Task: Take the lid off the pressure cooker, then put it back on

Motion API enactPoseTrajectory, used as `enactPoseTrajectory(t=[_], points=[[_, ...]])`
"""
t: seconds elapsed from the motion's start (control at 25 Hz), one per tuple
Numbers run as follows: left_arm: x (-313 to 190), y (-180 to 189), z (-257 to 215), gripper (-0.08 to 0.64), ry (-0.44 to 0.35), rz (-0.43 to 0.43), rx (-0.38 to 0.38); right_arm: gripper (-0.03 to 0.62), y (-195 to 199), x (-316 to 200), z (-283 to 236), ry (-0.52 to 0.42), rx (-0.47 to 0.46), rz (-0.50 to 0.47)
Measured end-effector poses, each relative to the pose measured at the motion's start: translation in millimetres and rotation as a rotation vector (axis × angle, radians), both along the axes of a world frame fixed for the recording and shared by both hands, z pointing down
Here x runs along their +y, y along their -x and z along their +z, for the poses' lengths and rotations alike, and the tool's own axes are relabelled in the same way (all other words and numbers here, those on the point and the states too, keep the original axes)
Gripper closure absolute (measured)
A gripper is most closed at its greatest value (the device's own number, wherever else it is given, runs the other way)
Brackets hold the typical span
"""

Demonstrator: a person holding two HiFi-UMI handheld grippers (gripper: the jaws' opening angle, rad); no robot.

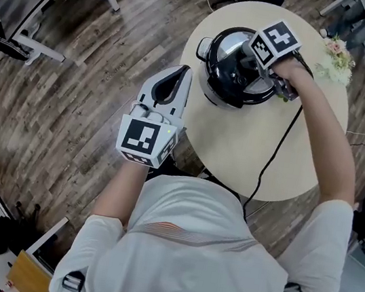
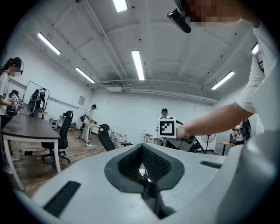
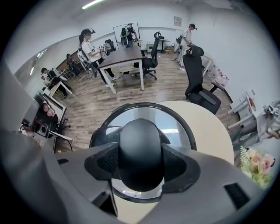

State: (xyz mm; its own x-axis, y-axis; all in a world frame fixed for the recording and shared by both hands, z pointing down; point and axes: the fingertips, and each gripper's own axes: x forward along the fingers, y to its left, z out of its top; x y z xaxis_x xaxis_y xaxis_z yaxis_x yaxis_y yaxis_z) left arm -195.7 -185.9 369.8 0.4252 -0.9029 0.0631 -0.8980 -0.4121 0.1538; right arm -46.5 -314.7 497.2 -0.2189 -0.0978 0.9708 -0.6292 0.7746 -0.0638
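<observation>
Lid (image 3: 127, 116), round shiny steel, black-rimmed

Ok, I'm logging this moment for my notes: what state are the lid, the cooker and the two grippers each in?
lid: sitting on the cooker, not lifted.
knob: clamped between the right gripper's pads.
cooker: upright on the round table, covered.
right gripper: shut on the knob, pointing down at it.
left gripper: shut, empty, held beside the table.
</observation>
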Motion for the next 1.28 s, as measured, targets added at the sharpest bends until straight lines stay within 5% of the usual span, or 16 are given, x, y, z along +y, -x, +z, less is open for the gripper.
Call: enactPoseTrajectory(t=[0.44, 0.8, 1.28], points=[[3, -4, 1, 0.556, 0.006, 0.003, -0.006, 0.313, 3, 1, -1, -0.019, -0.018, -0.129], [8, -2, 8, 0.555, 0.029, -0.003, -0.017, 0.313, 2, 14, -1, 0.003, 0.021, -0.590], [9, -4, 3, 0.555, 0.020, -0.002, -0.019, 0.311, 4, 14, -1, -0.018, 0.013, -0.559]])
